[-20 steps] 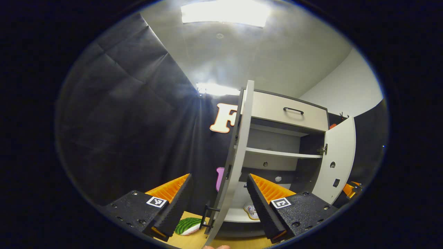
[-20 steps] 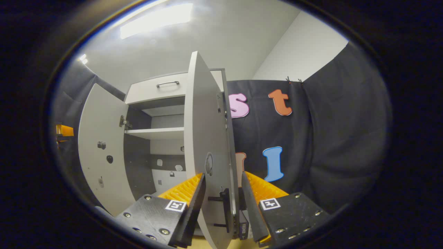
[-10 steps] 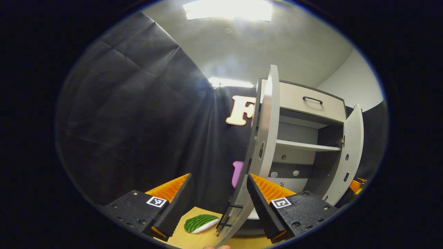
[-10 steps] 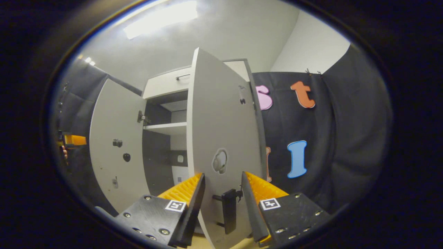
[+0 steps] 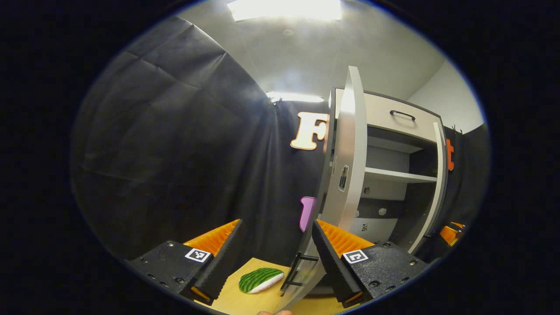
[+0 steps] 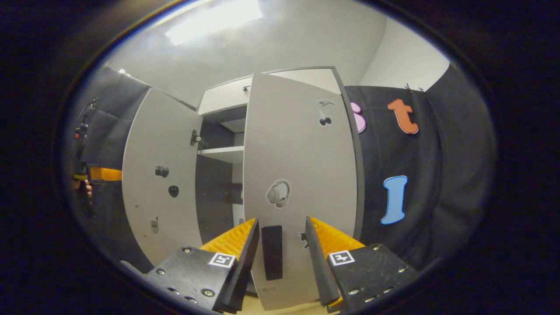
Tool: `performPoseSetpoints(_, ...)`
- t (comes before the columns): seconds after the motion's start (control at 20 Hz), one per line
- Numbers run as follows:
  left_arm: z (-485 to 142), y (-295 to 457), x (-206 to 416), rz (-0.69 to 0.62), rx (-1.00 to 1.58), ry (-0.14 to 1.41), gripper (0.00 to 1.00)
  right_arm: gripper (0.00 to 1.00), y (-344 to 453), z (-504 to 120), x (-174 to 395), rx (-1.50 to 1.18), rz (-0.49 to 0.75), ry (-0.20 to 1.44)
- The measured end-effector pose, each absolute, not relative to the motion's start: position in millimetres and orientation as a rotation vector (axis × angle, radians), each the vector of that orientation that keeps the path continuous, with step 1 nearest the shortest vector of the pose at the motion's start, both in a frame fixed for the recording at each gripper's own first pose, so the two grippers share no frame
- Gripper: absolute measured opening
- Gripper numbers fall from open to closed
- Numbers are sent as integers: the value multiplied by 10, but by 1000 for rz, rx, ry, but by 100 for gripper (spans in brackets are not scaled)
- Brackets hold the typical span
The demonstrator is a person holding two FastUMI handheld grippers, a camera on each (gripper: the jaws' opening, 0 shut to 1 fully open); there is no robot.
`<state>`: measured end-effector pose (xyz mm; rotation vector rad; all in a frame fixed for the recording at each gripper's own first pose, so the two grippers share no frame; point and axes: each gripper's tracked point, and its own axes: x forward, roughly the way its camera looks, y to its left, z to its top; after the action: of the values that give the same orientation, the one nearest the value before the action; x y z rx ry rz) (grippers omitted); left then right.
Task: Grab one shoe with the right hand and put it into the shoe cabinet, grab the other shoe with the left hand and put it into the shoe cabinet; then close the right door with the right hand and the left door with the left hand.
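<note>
The right gripper (image 6: 280,245), jaws apart, straddles the upright black handle (image 6: 272,252) of the shoe cabinet's nearly closed right door (image 6: 302,175), just beyond its fingertips.

Left hand-held gripper (image 5: 275,258) with fingers spread apart, the shoe cabinet's (image 5: 385,127) left door (image 5: 350,166) edge-on between them, a green striped object (image 5: 261,280) on the wooden floor (image 5: 245,299).
</note>
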<state>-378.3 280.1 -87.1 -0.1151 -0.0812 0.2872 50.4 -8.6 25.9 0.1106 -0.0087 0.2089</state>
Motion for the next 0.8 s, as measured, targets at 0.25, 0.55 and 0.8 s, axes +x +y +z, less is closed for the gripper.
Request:
performPoseSetpoints(0.25,-911,2763,-3733,264,-110,-59,94,60,-90,220,530,101,195,2)
performPoseSetpoints(0.55,-919,2708,-3655,202,-133,-40,92,60,-85,223,516,107,182,-4)
performPoseSetpoints(0.8,-903,2616,-3669,151,-102,-27,91,63,-76,218,494,108,174,1)
